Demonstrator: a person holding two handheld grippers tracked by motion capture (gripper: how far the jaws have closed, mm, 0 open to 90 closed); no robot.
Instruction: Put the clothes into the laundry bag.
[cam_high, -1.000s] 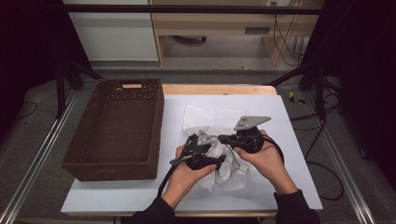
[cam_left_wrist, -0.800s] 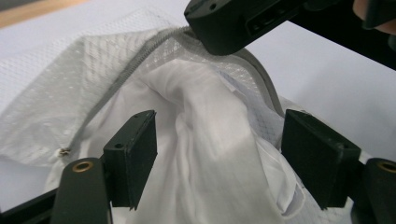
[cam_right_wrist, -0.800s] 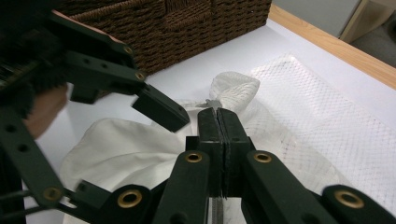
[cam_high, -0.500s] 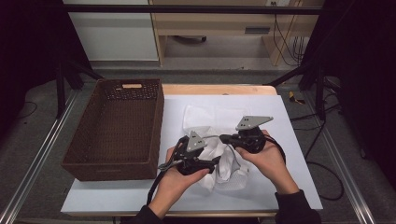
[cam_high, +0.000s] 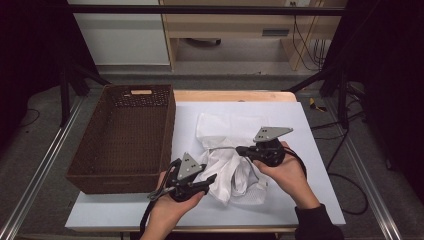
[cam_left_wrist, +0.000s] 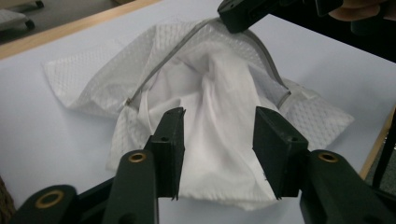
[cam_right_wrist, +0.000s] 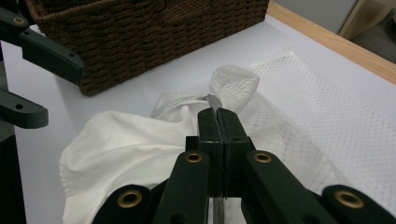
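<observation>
Wicker basket (cam_high: 125, 135) at table (cam_high: 310, 150) left, nothing visible inside. White mesh laundry bag (cam_high: 227, 150) on table beside basket, white cloth inside. Right gripper (cam_right_wrist: 217, 116) clamped on bag's zipper edge. Left gripper (cam_left_wrist: 217, 135) jaws apart, have just been closing, cloth between, not pinched.

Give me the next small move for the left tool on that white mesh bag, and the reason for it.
Probably ease the left tool forward and close it on the white cloth between its jaws. Those jaws have just been closing but stand apart, with no pad pressing the cloth. The right tool is already shut on the grey edge of the mesh bag, holding its mouth up, so the cloth likely gets pulled out or pushed in next.
</observation>
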